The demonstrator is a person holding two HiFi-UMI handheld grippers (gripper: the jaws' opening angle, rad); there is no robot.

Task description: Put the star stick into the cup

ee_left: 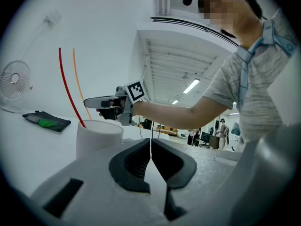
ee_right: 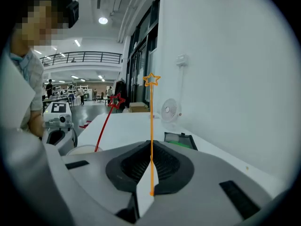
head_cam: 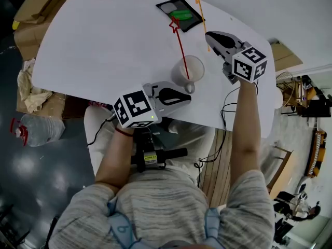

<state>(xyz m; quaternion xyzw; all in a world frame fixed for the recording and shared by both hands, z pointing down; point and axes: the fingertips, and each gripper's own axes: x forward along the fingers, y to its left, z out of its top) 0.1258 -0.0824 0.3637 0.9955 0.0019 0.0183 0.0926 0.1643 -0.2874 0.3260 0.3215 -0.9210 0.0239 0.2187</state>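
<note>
Right of centre in the head view, the right gripper [head_cam: 209, 37] is clamped on the orange star stick [head_cam: 201, 12] near its plain end, with the star pointing toward the upper frame edge. The cup [head_cam: 196, 65], with a red star stick [head_cam: 179, 43] in it, sits just lower left of those tips, so the right gripper is the nearer one. The left gripper [head_cam: 188, 98], pinched together on nothing, lies beside the cup's lower edge.

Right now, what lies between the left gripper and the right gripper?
The cup, with a red stick in it. The head view shows it between the left gripper and the right gripper, which holds an orange stick.
</note>
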